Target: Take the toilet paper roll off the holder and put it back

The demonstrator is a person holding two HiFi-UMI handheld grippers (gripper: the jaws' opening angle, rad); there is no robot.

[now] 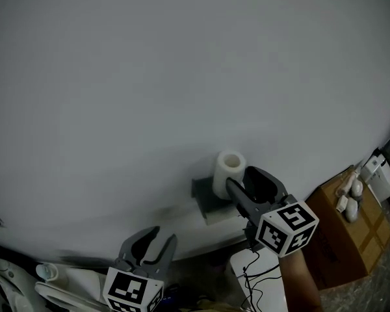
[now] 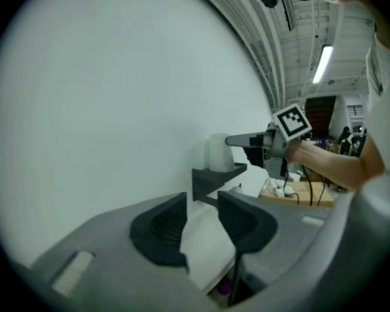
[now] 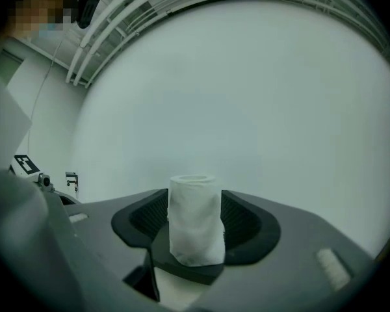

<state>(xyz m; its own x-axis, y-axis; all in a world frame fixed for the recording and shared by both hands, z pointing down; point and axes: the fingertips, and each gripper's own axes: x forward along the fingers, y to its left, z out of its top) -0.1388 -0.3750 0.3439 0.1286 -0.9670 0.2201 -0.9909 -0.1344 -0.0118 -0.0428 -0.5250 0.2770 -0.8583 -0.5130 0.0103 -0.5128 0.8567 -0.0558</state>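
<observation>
Between my right gripper's (image 1: 238, 178) fingers (image 3: 247, 220): toilet paper roll (image 3: 195, 221) upright on its holder (image 2: 214, 177).
Those fingers stand open beside it; my left gripper (image 2: 201, 203), fingers parted, holds nothing.

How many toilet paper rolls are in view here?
1. The toilet paper roll stands upright on the wall holder, between the right gripper's open jaws. Dim clutter below might hide others.

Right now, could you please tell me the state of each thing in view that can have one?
toilet paper roll: upright on the holder, not gripped.
holder: fixed to the wall, carrying the roll.
right gripper: open, the roll in line with the gap between its jaws.
left gripper: open, nothing between its jaws.
</observation>
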